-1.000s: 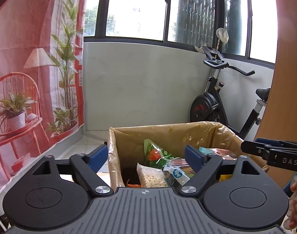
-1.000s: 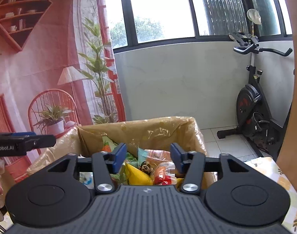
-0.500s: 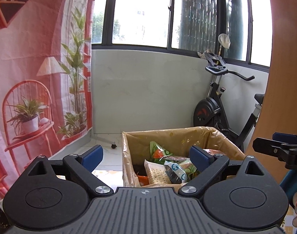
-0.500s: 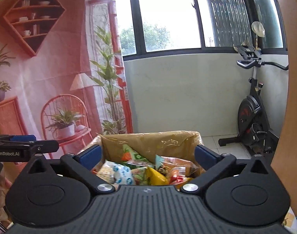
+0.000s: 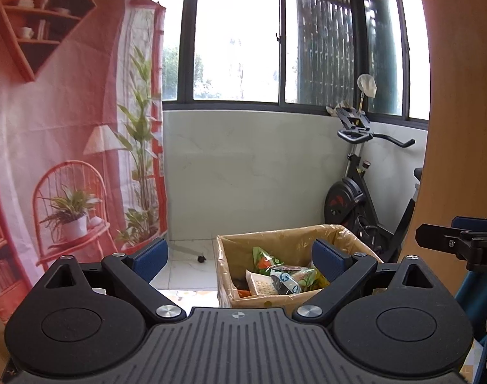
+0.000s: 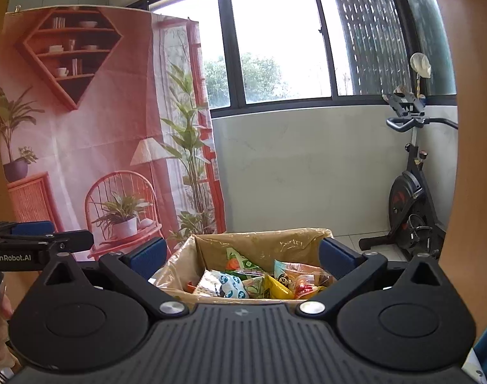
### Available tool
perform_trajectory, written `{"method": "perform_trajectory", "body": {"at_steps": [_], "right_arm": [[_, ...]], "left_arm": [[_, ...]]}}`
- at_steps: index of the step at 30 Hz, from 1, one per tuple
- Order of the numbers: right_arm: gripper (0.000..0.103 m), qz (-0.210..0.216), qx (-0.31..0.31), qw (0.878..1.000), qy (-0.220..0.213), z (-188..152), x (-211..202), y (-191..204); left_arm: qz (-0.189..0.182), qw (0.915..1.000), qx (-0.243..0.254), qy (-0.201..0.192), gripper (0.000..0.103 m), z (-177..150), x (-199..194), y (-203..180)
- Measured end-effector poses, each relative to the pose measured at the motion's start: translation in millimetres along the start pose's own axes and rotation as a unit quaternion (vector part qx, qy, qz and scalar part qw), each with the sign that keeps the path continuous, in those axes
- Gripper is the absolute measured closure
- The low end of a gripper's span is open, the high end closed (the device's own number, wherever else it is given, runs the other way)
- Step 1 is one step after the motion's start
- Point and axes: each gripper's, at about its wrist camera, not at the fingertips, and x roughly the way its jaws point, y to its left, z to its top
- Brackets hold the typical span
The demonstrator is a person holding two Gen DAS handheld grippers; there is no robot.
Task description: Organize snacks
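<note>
Both our claws empty, jaws wide: left claw (image 5: 240, 256), right claw (image 6: 241, 252). Snacks (image 6: 259, 283) piled in lined box (image 6: 262, 240) ahead. Drop step seems done; next we locate remaining snack.

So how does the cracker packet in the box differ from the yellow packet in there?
The cracker packet is pale and see-through, showing dotted crackers; the yellow packet is opaque and bright. The cracker packet lies at the left of the pile, the yellow packet nearer the middle. Both sit loose in the lined cardboard box, held by neither gripper.
</note>
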Motion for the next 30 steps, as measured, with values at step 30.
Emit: {"method": "perform_trajectory", "body": {"at_steps": [30], "right_arm": [[0.000,-0.006,0.007,1.000,-0.024,0,-70,21]], "left_arm": [[0.011,0.9997,-0.002,-0.022,0.005,-6,-52,-3]]}}
